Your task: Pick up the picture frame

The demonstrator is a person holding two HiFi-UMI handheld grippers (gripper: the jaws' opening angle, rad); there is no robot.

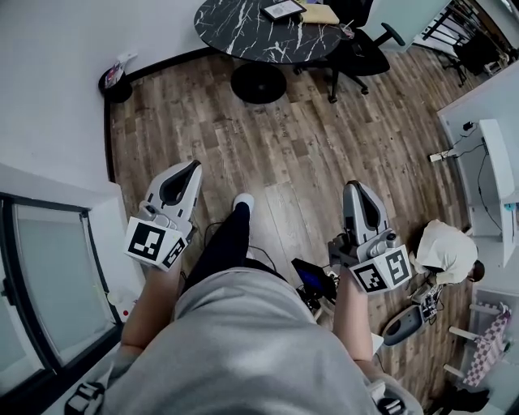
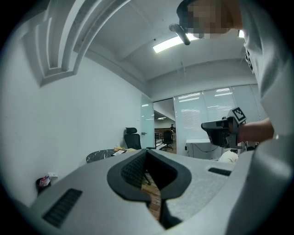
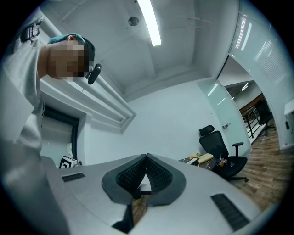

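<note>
jaws clenched, empty, on left gripper (image 1: 192, 166) and right gripper (image 1: 355, 186). head view shows frame (image 1: 283, 10) atop table (image 1: 235, 32), well apart; gripper views catch it small, edge-on.

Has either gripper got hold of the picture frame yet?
No, the picture frame sits on the round black table at the far side of the room.

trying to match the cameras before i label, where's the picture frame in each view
Head view: the picture frame lies at the top edge, on the round dark marble table.
Left gripper view: the frame is tiny, left of centre, on the far table.
Right gripper view: a small pale shape right of centre, on the table edge, is likely the frame.
Shared landmark: the black office chair beside the table.
</note>
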